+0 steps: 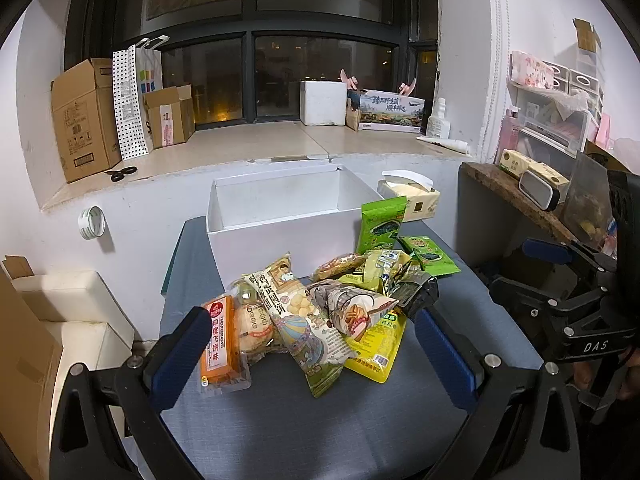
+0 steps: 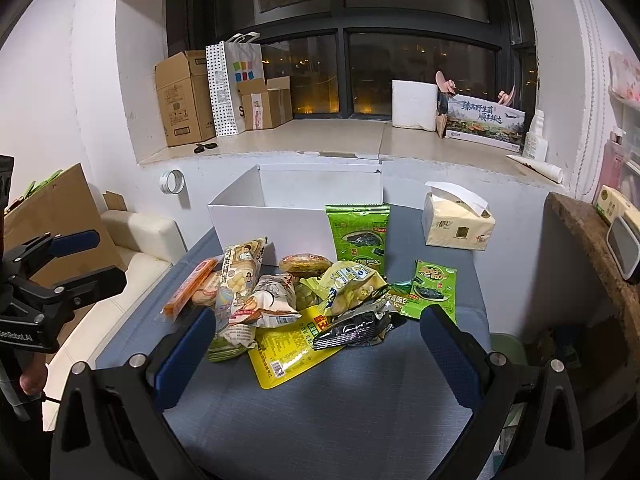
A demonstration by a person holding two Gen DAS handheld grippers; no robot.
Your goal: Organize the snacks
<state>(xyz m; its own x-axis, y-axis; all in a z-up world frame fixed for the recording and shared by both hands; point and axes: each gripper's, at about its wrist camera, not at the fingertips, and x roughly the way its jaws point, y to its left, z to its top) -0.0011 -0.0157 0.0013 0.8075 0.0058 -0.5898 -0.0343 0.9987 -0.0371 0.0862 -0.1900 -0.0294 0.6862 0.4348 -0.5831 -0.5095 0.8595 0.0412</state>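
Observation:
A pile of snack packets lies on the grey table (image 1: 304, 420) in front of an open white box (image 1: 280, 236). In the left wrist view I see an orange packet (image 1: 222, 344), a long biscuit bag (image 1: 304, 320), a yellow bag (image 1: 376, 344) and a tall green seaweed bag (image 1: 380, 224). My left gripper (image 1: 312, 348) is open and empty, its fingers on either side of the pile's near end. My right gripper (image 2: 316, 352) is open and empty, just short of the yellow bag (image 2: 288, 348) and a black packet (image 2: 352, 330). The white box (image 2: 276, 220) stands behind.
A tissue pack (image 2: 458, 222) stands right of the box. A wooden shelf (image 1: 516, 200) with clutter is at the right, a white seat (image 2: 136, 248) at the left. Cardboard boxes (image 1: 86, 120) and scissors (image 1: 122, 173) sit on the window ledge behind.

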